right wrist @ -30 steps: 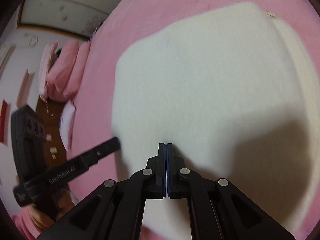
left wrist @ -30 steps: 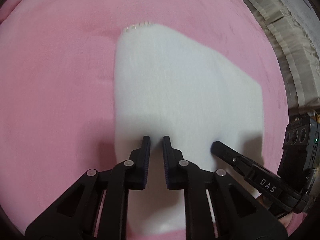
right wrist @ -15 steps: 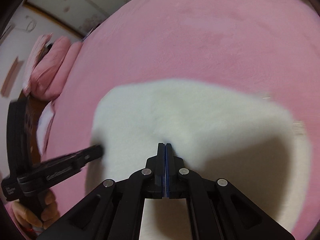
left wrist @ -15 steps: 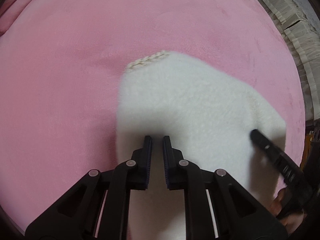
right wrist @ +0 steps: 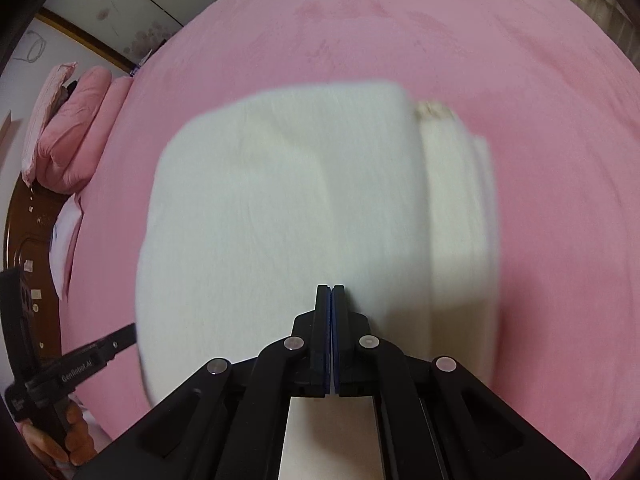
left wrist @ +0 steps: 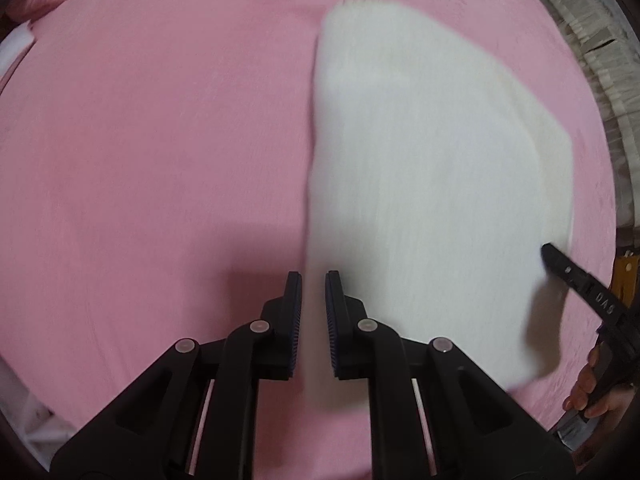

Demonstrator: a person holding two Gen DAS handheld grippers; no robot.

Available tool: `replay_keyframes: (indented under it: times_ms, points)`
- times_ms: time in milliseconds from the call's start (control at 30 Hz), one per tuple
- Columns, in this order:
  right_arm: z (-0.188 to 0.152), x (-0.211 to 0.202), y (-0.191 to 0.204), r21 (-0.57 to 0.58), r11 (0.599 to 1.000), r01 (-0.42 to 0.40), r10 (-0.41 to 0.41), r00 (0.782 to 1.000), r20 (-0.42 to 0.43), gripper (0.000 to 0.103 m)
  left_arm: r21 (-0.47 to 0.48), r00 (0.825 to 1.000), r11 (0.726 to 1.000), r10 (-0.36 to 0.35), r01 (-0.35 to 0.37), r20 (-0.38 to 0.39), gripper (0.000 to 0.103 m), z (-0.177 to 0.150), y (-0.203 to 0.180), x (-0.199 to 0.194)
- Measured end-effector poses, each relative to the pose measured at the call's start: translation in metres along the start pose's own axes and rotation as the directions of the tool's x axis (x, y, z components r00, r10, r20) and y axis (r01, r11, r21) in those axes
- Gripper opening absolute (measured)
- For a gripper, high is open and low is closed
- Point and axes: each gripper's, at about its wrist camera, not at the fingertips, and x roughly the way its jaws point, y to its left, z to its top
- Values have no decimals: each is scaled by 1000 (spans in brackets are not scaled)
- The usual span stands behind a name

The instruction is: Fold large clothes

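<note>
Jaws shut, white garment (right wrist: 280, 208), pink bedspread (right wrist: 400, 32), pillows (right wrist: 72, 128)

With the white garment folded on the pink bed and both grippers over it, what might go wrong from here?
1. The garment shows offset layers at its right edge; another fold may lock in that misalignment.
2. The left gripper sits at the garment's left edge with only a narrow gap between its jaws, so it could pinch the pink cover too.
3. The right gripper is shut; pressing down may drag the fluffy stack.

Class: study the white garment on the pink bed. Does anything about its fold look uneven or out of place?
Yes. On the white garment, a lower layer sticks out past the top layer's right edge in the right wrist view, so the edges don't line up.
</note>
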Motion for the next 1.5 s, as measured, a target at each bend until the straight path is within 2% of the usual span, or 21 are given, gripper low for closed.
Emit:
replay_keyframes:
  times_ms: [33, 133, 233, 300, 367, 433, 467, 500, 567, 633, 700, 767, 800, 900, 1067, 1233, 1367, 1500]
  points:
    - [-11, -5, 0, 4, 1000, 9, -9, 1000, -7, 0, 7, 1000, 1000, 29, -29, -9, 11, -15, 0, -3]
    - [-46, -25, 3, 34, 999, 9, -7, 999, -52, 1, 16, 998, 1000, 16, -15, -62, 11, -41, -1, -7]
    - [-75, -36, 8, 62, 998, 5, 3, 992, -129, 8, 46, 998, 998, 44, -42, -37, 11, -59, -8, -23]
    - [-95, -49, 14, 57, 998, 8, 0, 990, -139, 10, 51, 999, 998, 34, -33, -21, 11, -69, -14, -37]
    - [-109, -62, 18, 49, 999, 6, 0, 992, -123, 21, 66, 1000, 998, 22, -21, -6, 11, -78, -19, -51]
    - [-120, -73, 16, 59, 998, -5, 12, 993, -115, 39, 96, 1000, 995, 29, -30, 9, 11, -70, -40, -51]
    - [-133, -83, 7, 60, 998, -9, 16, 994, -111, 42, 114, 999, 993, 33, -35, 22, 11, -75, -45, -59]
    - [-143, -100, 16, 54, 998, -9, 15, 994, -107, 45, 126, 999, 991, 37, -40, 32, 12, -79, -51, -64]
    - [-150, -115, 26, 28, 1000, -4, 7, 995, -96, 51, 144, 997, 988, 50, -57, 51, 26, -87, -55, -79]
    - [-147, -136, 19, 8, 1000, 3, -3, 997, -79, 63, 145, 994, 987, 57, -70, 95, 62, -98, -61, -100]
    - [-140, -158, 18, -5, 1000, 16, -17, 999, -47, 73, 139, 988, 987, 57, -77, 141, 69, -110, -65, -123]
    - [-139, -172, 21, -15, 1000, 22, -23, 1000, -19, 78, 148, 985, 987, 45, -69, 165, 70, -117, -65, -137]
    - [-132, -165, 22, -20, 1000, 23, -23, 1000, -13, 81, 156, 985, 986, 40, -67, 169, 72, -117, -64, -140]
    - [-141, -166, 21, -44, 998, 46, -46, 999, 1, 82, 161, 979, 983, 53, -86, 199, 73, -123, -63, -151]
    - [-140, -152, 23, -99, 991, 92, -89, 995, 34, 84, 166, 974, 984, 30, -68, 223, 74, -134, -64, -163]
    - [-148, -160, 30, -148, 982, 115, -108, 992, 60, 84, 168, 975, 984, 16, -54, 222, 74, -143, -63, -164]
    - [-155, -163, 32, -192, 971, 145, -134, 989, 69, 84, 161, 974, 984, 36, -73, 224, 74, -149, -62, -164]
    - [-156, -164, 36, -206, 968, 143, -130, 989, 75, 84, 151, 970, 986, 32, -69, 241, 74, -152, -60, -166]
